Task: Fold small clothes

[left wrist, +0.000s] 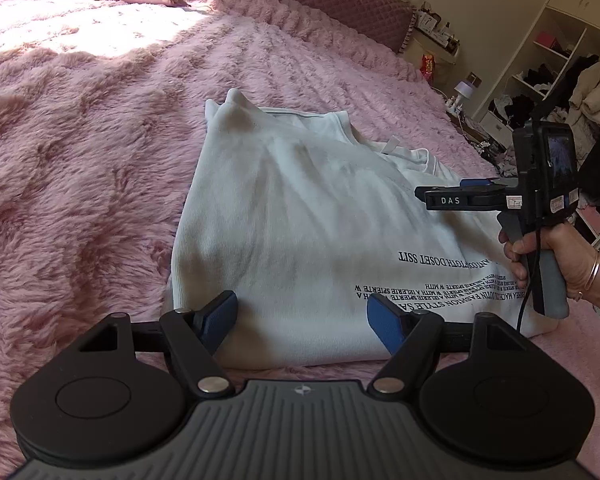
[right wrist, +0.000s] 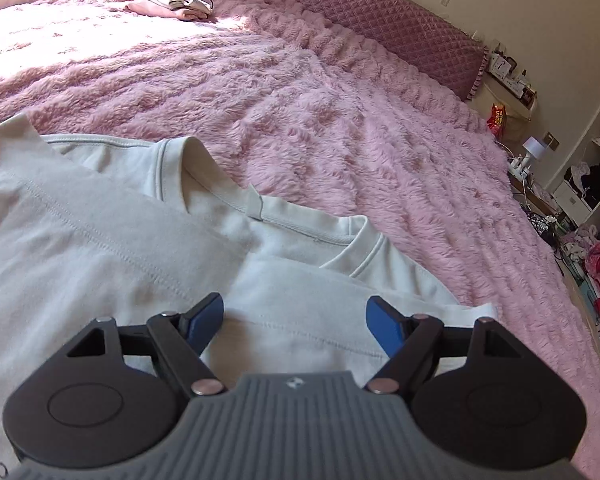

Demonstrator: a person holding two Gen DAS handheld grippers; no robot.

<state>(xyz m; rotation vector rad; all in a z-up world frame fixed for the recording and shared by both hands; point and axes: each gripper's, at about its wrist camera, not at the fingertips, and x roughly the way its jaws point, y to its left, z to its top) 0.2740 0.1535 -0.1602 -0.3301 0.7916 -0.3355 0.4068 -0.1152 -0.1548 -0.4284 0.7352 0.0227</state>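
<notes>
With both the left tongs [left wrist: 302,314] and right tongs [right wrist: 296,320] spread wide and empty, the white shirt [left wrist: 300,216] lies half-folded on the bed [left wrist: 80,140] just beneath them, so pinching both layers at a hem squarely should keep the next fold even.

White T-shirt [right wrist: 100,240] under the jaws: matt knit cloth, stitched seams. Bed blanket [right wrist: 340,128] ahead of the jaws: pink, shaggy plush. Headboard cushion [right wrist: 372,8]: quilted fabric.
</notes>
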